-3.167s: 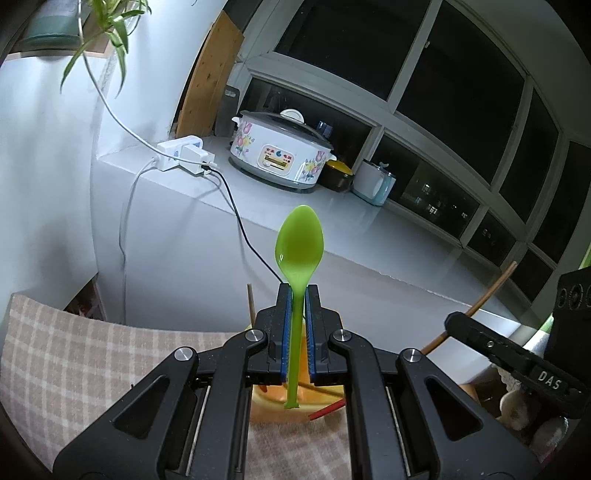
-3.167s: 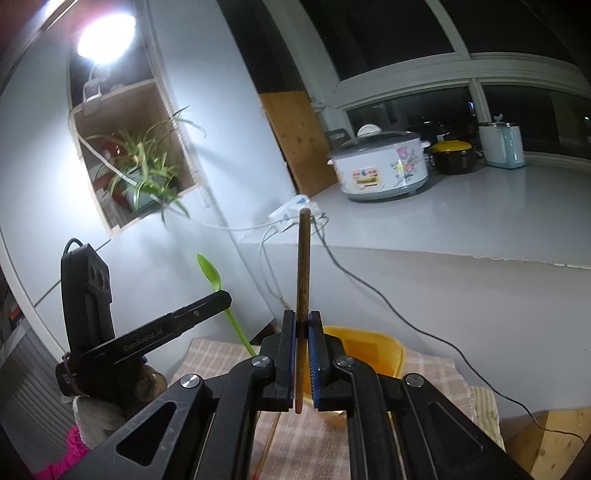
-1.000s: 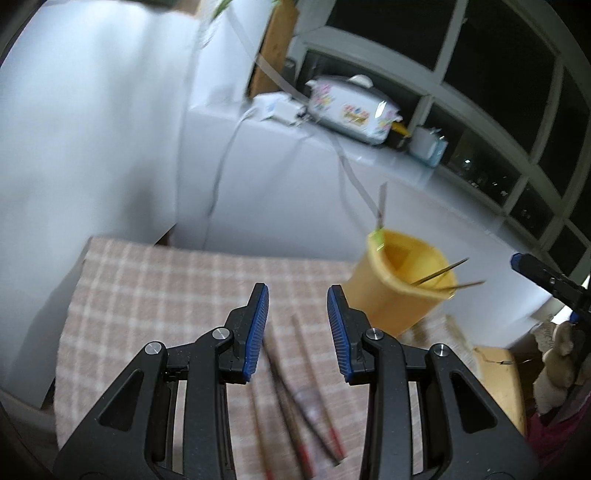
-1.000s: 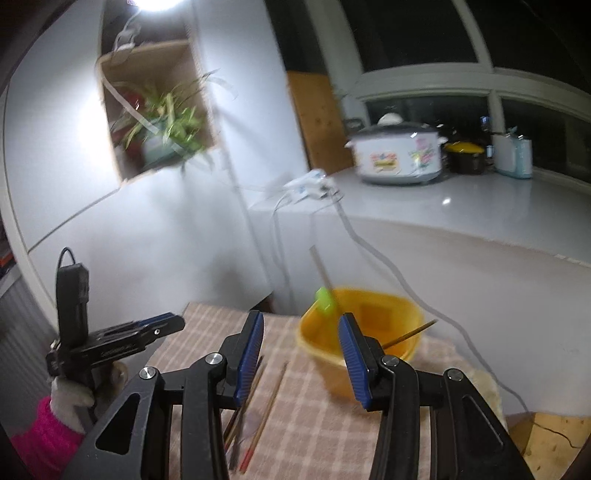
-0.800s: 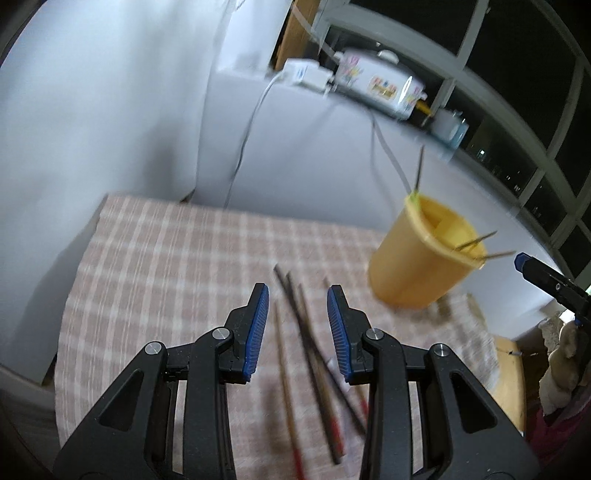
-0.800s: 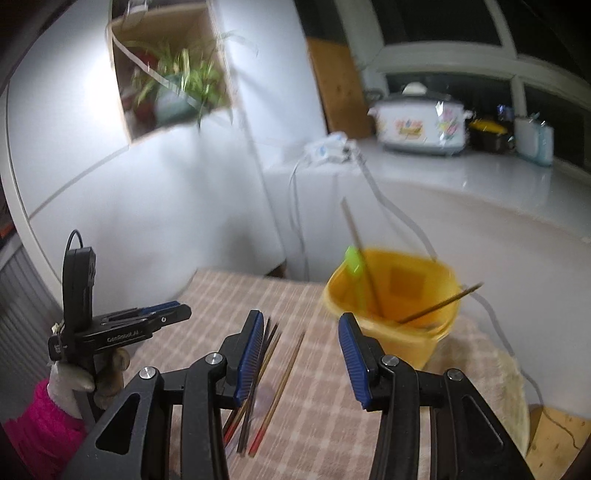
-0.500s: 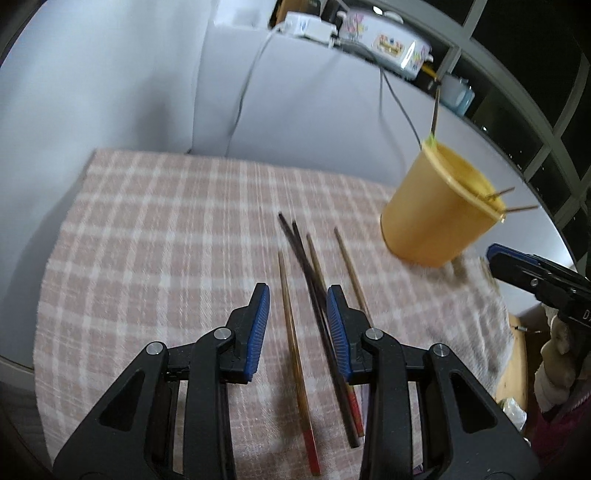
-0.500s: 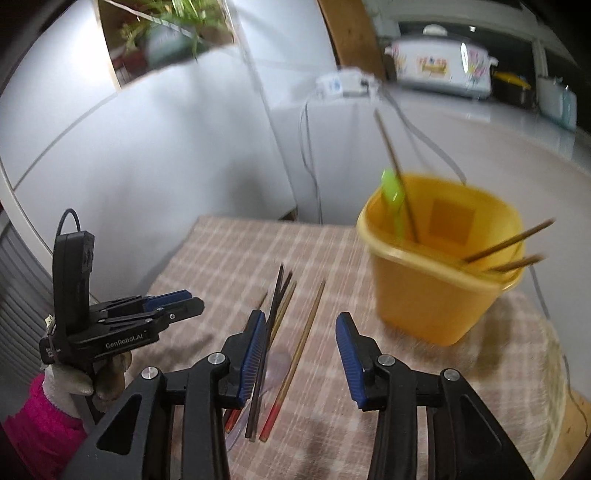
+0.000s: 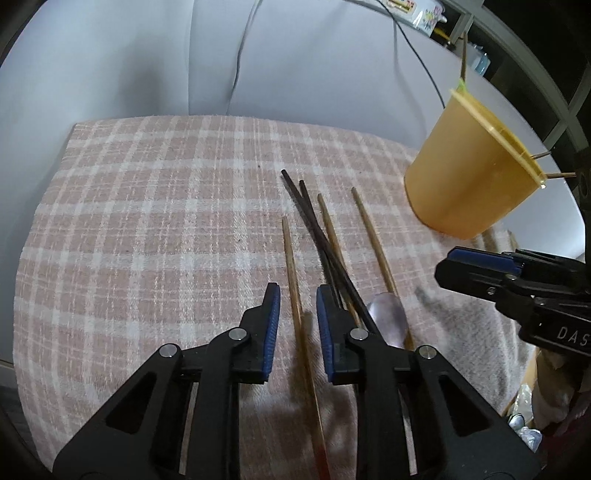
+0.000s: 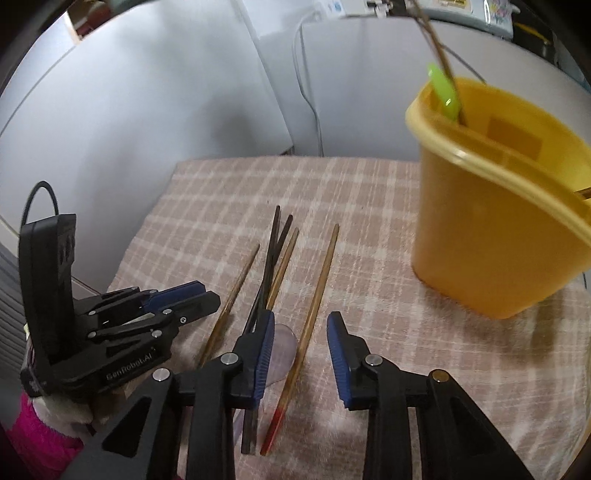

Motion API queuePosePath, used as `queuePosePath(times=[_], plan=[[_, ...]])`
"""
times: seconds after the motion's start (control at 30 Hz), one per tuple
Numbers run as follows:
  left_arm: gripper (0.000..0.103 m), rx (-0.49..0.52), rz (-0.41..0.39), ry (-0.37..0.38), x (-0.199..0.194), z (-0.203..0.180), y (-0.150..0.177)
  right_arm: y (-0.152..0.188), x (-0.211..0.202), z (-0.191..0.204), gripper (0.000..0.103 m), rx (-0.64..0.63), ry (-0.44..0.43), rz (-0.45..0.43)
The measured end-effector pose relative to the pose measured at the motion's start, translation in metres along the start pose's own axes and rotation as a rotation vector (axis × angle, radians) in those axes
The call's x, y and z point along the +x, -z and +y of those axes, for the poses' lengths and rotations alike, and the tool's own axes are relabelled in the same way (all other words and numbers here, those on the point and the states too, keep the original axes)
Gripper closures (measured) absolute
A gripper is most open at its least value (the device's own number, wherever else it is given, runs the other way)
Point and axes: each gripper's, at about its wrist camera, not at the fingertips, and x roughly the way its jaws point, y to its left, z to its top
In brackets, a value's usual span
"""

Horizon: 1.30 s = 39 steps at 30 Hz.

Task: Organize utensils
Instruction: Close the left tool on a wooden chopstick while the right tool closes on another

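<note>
Several chopsticks lie on a pink checked cloth [image 9: 147, 229]: two dark ones [image 9: 317, 236] crossed, and three wooden ones. My left gripper [image 9: 297, 302] is open, its jaws on either side of the leftmost wooden chopstick [image 9: 291, 266]. My right gripper [image 10: 300, 328] is open over the rightmost wooden chopstick [image 10: 317, 295], which has a red end. A clear plastic spoon [image 10: 282, 350] lies beside it. The yellow cup [image 10: 495, 221] holds a green spoon [image 10: 445, 92] and chopsticks.
The cloth [image 10: 369, 206] covers a small table by a white wall [image 9: 147, 62]. A dark cable [image 9: 421, 62] runs down the counter front behind the cup. A rice cooker [image 9: 413, 11] stands on the counter far behind.
Both grippers let go of the green spoon and a chopstick, now in the cup. Both have since tilted down and dropped, open, over the chopsticks on the cloth.
</note>
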Motion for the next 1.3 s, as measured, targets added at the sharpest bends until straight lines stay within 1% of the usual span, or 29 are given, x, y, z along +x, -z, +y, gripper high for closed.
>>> queuePosePath(times=[0.3,0.33,0.4,0.43,0.63,0.77,0.87,1.0,1.1,1.3], plan=[[0.087,0.032,0.045,-0.041,0.032,-0.012,-0.010,-0.016,0.033,0.005,0.079,-0.003,0.048,0.068],[0.091,0.040,0.050,-0.050,0.037,-0.014,-0.010,-0.017,0.036,0.006,0.080,-0.005,0.054,0.073],[0.094,0.041,0.056,-0.059,0.047,-0.016,-0.012,-0.021,0.043,0.007,0.081,-0.006,0.065,0.079],[0.096,0.038,0.050,-0.060,0.050,-0.017,-0.013,-0.022,0.045,0.007,0.081,-0.006,0.069,0.081],[0.099,-0.006,0.050,-0.027,0.067,-0.015,-0.019,-0.028,0.060,0.007,0.083,-0.003,0.098,0.095],[0.100,-0.040,0.048,-0.002,0.066,-0.002,-0.018,-0.031,0.070,0.008,0.084,-0.006,0.115,0.104],[0.100,-0.054,0.043,0.004,0.063,0.006,-0.015,-0.032,0.078,0.008,0.087,-0.004,0.132,0.112],[0.100,-0.061,0.038,0.006,0.067,0.014,-0.014,-0.033,0.080,0.007,0.096,-0.009,0.148,0.107],[0.100,-0.070,0.031,0.007,0.066,0.020,-0.013,-0.033,0.080,0.007,0.097,-0.009,0.148,0.107],[0.100,-0.082,0.013,0.010,0.046,0.036,-0.009,-0.031,0.069,0.005,0.099,-0.005,0.144,0.086]])
